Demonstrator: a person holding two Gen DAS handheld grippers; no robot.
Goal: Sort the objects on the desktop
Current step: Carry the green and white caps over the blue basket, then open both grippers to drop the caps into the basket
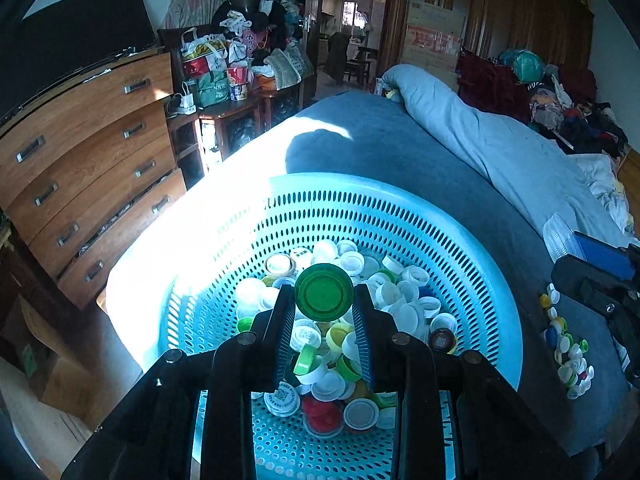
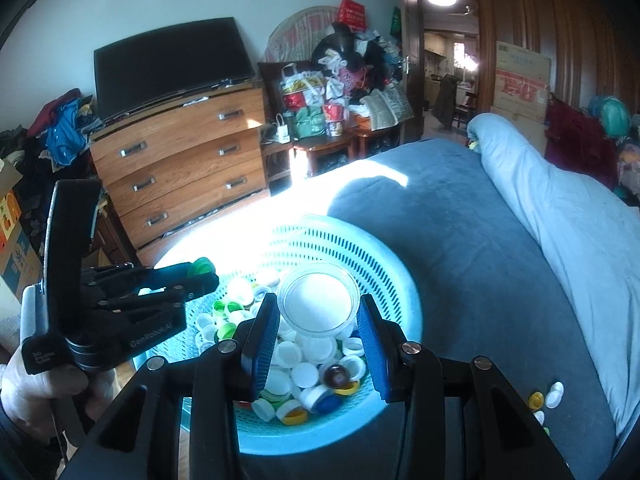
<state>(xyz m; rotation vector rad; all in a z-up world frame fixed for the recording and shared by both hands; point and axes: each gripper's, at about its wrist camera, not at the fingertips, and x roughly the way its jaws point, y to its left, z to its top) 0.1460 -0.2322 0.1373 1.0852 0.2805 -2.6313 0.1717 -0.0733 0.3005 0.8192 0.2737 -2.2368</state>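
A turquoise perforated basket (image 1: pixel 472 248) (image 2: pixel 404 280) full of bottle caps sits on a blue bedspread. My left gripper (image 1: pixel 323 294) is shut on a green cap (image 1: pixel 324 292), held on edge above the basket's caps. My right gripper (image 2: pixel 318 306) is shut on a white lid with a clear rim (image 2: pixel 318 306), also above the basket. In the right wrist view the left gripper (image 2: pixel 200 268) reaches in from the left over the basket rim, a hand (image 2: pixel 36 392) on its handle. A loose heap of caps (image 1: pixel 568 356) (image 2: pixel 548 396) lies on the bed right of the basket.
A rolled light-blue duvet (image 1: pixel 500 152) (image 2: pixel 568 208) lies along the bed's right side. A wooden chest of drawers (image 1: pixel 88 168) (image 2: pixel 180 168) with a dark screen on top stands left. Cluttered side tables (image 1: pixel 232 92) sit behind. Part of the right gripper (image 1: pixel 600 284) shows at the left wrist view's right edge.
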